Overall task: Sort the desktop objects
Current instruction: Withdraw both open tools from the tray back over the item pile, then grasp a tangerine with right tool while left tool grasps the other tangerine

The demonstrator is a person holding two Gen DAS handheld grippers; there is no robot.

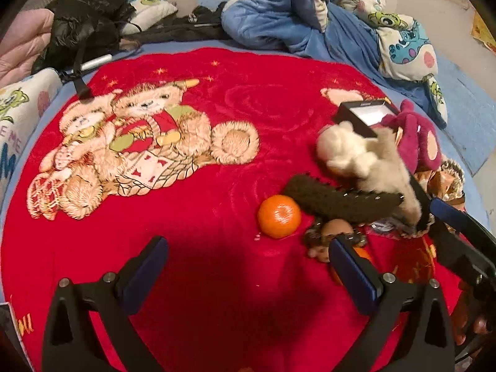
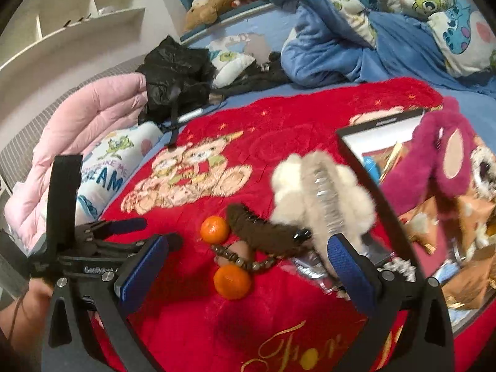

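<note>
My left tongs agape, empty; right tongs likewise; egg half hidden beneath bead bracelet, beside near tangerine.

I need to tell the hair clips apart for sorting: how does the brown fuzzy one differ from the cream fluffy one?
The brown clip is dark, slim and lies flat on the red blanket; the cream clip is pale, bulkier and raised, overlapping the brown clip's end. Both are furry.

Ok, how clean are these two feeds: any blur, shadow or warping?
Left wrist: fisheye bends the red blanket; a dark shadow lies between the open left gripper; the cream fluffy clip is smeared. Right wrist: clip and pink plush blurred, tangerines fairly sharp.
</note>
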